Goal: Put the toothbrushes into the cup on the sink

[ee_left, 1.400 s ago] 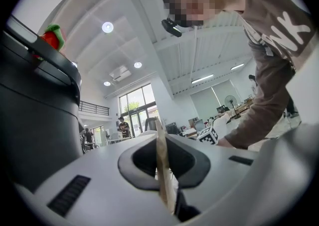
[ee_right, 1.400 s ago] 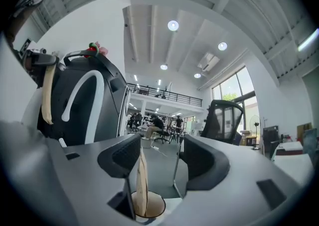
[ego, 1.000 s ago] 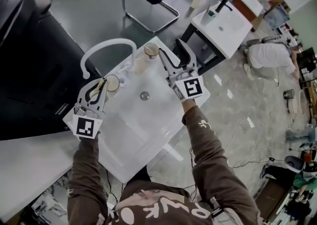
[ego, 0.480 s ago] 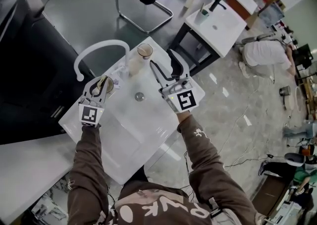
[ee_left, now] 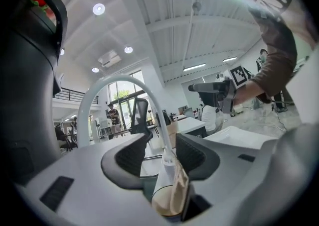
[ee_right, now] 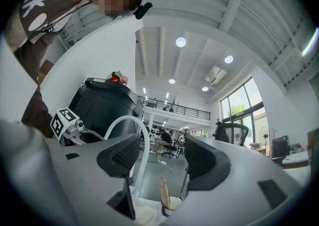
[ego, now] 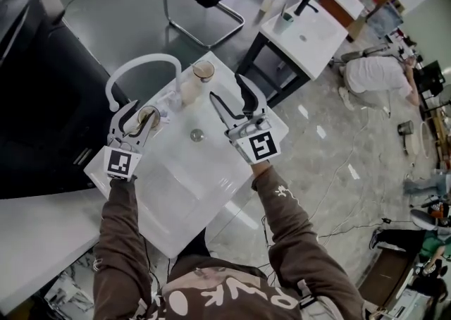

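L gripper: jaws have just been opening and stand wide, pads off everything. A tan toothbrush rises in the gap betw them w/o touching either pad, so it's let go, not gripped. It sits in the near cup, on the sink ledge right at the L jaw tips, at 1 o'clock from that gripper's marker cube in the head view. Long axis roughly upright, leaning a bit toward the right-hand pad.

R gripper: released too, nothing betw the pads, hanging over the basin, aimed at 11 o'clock. The far cup lies at 11 o'clock from its tips, close by. In the R gripper view a tan brush-like blade stands in a cup low betw the jaws, prob that far cup.

Key relation, as I judge it: the brush is dead ahead of L, inside the open gap, so L should back straight out toward 7 o'clock along its own axis. A sideways swing could clip the brush or tip the cup. L hand is much nearer this cup than R.

Counts: grippers 2, cups 2, brushes 2 as far as I can tell (one per cup), faucet 1, drain 1. No loose brush shows on the sink, so the task looks about done
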